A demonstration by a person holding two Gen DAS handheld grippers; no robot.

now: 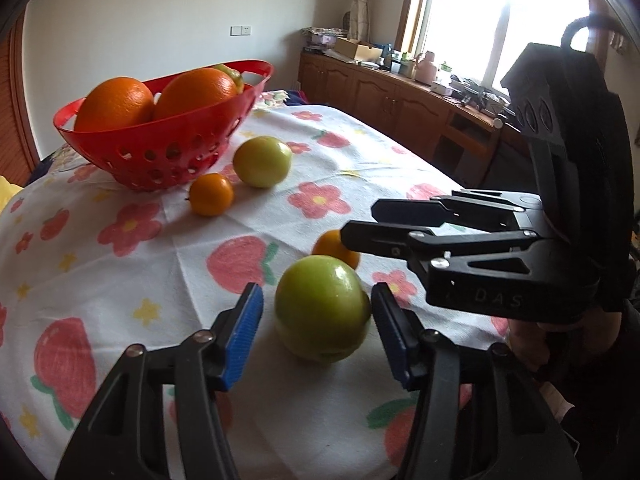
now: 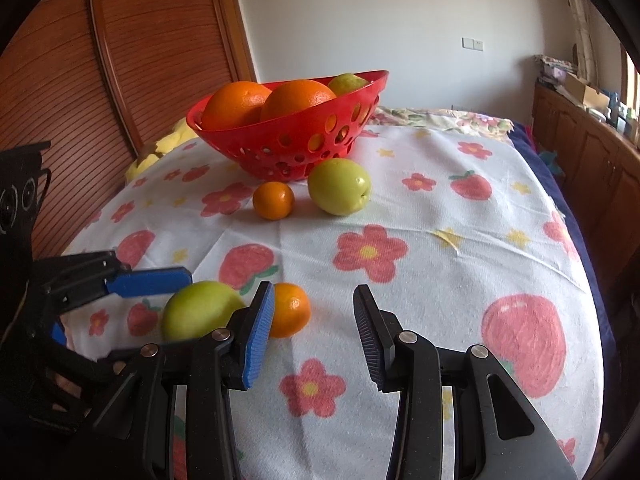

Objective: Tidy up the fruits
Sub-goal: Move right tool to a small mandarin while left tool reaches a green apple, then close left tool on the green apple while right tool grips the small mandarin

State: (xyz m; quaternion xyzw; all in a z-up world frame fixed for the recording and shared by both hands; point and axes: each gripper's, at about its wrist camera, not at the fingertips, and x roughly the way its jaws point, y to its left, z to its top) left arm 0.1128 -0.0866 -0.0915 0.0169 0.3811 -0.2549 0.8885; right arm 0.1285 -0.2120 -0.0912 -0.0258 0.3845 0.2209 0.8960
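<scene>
A green apple [image 1: 322, 308] [image 2: 200, 312] lies on the flowered cloth between the blue pads of my left gripper [image 1: 317, 312]. The right pad touches it and a gap shows at the left pad, so the gripper is open. A small orange [image 1: 334, 246] [image 2: 290, 310] sits just behind the apple. My right gripper [image 2: 314, 334] [image 1: 360, 222] hovers beside that orange, open with nothing between its fingers. Farther back lie another green apple [image 1: 262, 162] [image 2: 340, 186] and a second small orange [image 1: 211, 194] [image 2: 273, 200], in front of the red basket [image 1: 160, 160] [image 2: 288, 144], which holds two big oranges and a greenish fruit.
The flowered cloth [image 1: 120, 280] covers a rounded table that drops off at the right edge [image 2: 580, 280]. A wooden cabinet [image 1: 400, 92] with clutter stands under the window. A slatted wooden door [image 2: 140, 60] is behind the basket. A hand [image 1: 532, 344] holds the right gripper.
</scene>
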